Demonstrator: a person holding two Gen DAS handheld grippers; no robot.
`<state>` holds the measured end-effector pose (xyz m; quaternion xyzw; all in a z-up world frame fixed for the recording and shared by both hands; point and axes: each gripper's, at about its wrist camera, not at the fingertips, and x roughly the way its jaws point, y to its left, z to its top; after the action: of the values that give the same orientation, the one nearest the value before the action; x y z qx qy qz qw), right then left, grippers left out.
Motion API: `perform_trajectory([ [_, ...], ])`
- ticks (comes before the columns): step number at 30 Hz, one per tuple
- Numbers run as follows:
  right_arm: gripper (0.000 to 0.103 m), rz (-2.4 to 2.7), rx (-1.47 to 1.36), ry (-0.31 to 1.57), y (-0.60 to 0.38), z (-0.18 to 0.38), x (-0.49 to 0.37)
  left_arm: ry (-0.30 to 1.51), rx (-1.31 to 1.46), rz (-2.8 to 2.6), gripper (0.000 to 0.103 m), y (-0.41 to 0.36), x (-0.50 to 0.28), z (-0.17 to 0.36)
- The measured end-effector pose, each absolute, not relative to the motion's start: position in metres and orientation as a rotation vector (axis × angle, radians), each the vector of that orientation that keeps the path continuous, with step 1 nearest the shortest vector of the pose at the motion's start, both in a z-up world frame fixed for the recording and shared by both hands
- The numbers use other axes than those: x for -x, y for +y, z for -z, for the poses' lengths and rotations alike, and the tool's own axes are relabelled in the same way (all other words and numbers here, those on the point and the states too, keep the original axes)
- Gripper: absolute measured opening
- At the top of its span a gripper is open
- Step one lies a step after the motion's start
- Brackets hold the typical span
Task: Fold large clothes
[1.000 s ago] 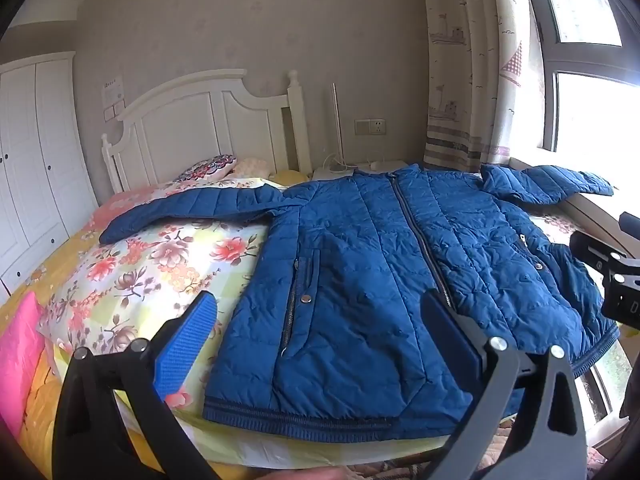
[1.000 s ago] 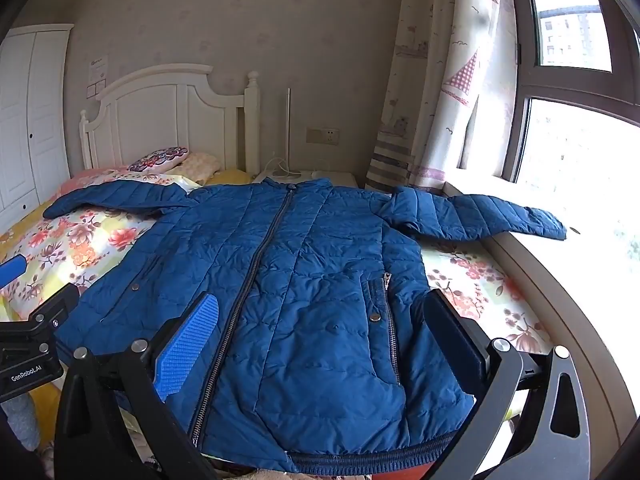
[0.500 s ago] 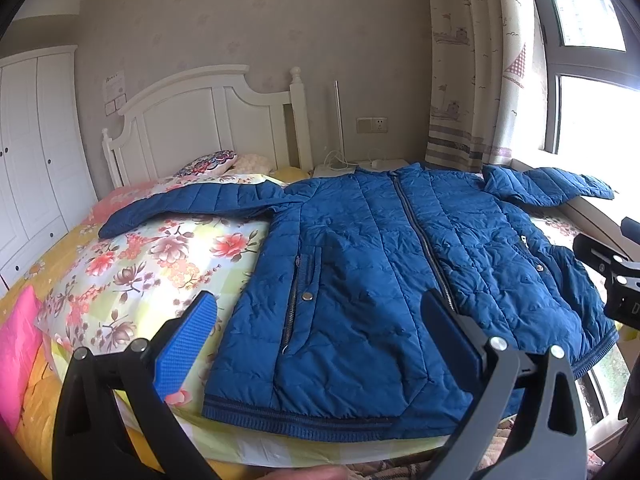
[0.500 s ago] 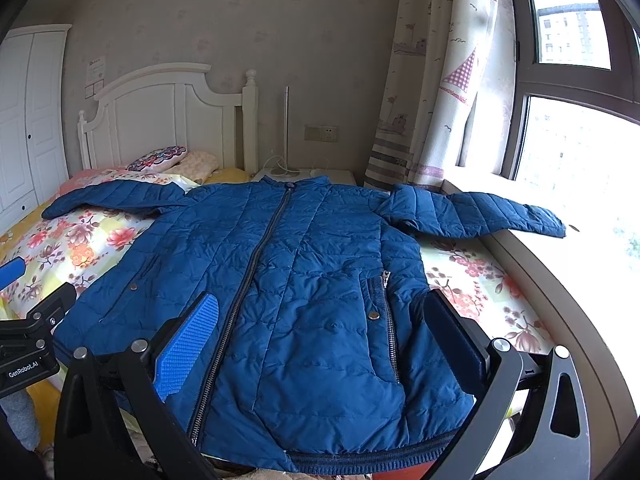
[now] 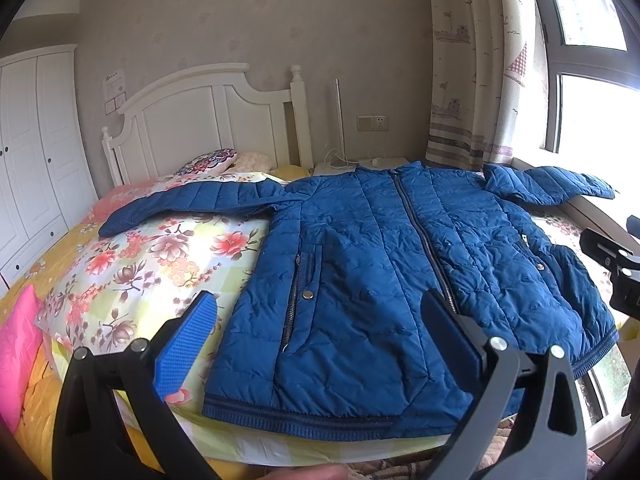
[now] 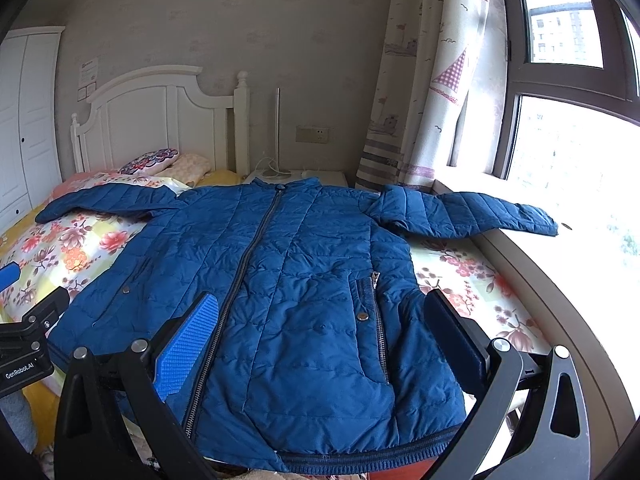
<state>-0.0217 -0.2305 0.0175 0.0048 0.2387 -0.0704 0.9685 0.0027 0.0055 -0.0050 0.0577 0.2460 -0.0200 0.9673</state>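
Left wrist view shows the jacket (image 5: 380, 280) spread flat on the bed (image 5: 132, 264) ahead of both released tongs, left tongs (image 5: 320, 320) and right tongs (image 6: 320, 320); folding seems unstarted, so a sleeve likely needs gripping next.

The blue quilted jacket (image 5: 400, 280) lies flat across the floral quilt (image 5: 140, 264), so nothing rises above it at 12 o'clock from either wrist view. The left gripper (image 5: 320, 320) and right gripper (image 6: 320, 320) hang spread wide at its hem, touching nothing. At 10 o'clock in the left view a sleeve (image 5: 200, 200) lies along bare quilt, with room all round it. The white headboard (image 5: 208, 120) and wall close the far end. In the right view the other sleeve (image 6: 472, 212) reaches onto the window ledge (image 6: 560, 300) at 2 o'clock; the curtain (image 6: 424, 100) hangs just behind it.
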Motion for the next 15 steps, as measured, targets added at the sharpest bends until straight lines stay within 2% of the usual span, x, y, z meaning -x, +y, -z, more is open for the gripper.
perform_trajectory([
  [15,0.099,0.148,-0.012,0.471,-0.232,-0.020,0.025,0.515,-0.075,0.021,0.101,0.017,-0.007,0.005],
])
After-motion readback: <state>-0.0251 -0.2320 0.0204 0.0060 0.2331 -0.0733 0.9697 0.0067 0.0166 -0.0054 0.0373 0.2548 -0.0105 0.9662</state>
